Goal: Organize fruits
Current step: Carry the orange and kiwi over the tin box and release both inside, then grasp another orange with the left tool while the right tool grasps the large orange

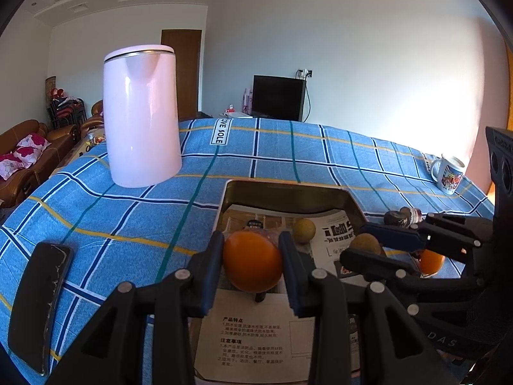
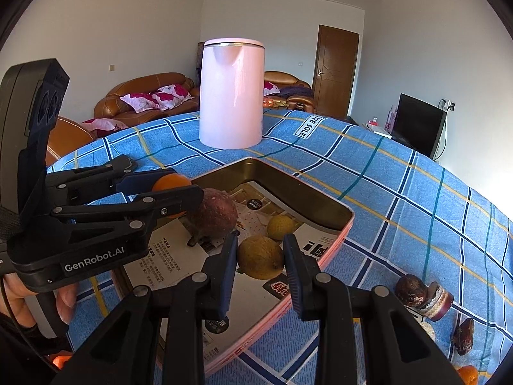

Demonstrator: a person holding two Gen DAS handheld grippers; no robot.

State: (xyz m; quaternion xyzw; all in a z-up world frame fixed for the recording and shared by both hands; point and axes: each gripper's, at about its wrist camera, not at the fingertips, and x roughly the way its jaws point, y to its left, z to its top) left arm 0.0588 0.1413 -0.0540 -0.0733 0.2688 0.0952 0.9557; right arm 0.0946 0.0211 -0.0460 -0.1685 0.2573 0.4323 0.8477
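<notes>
My left gripper (image 1: 251,261) is shut on an orange (image 1: 252,261) and holds it over the near end of the pink tin tray (image 1: 282,187). The tray is lined with printed paper. In the right wrist view the left gripper (image 2: 173,189) holds the orange (image 2: 170,182) above a dark purple fruit (image 2: 213,213) in the tray (image 2: 320,207). My right gripper (image 2: 260,256) is shut on a yellow-brown round fruit (image 2: 260,256) just above the tray paper. It also shows in the left wrist view (image 1: 365,243). A smaller yellow fruit (image 2: 280,226) lies in the tray.
A pink kettle (image 1: 141,115) stands on the blue checked cloth behind the tray. A black phone (image 1: 38,304) lies at the left edge. A mug (image 1: 449,173) stands far right. Another orange (image 1: 431,261), a small jar (image 2: 423,296) and dark dried fruits (image 2: 463,335) lie right of the tray.
</notes>
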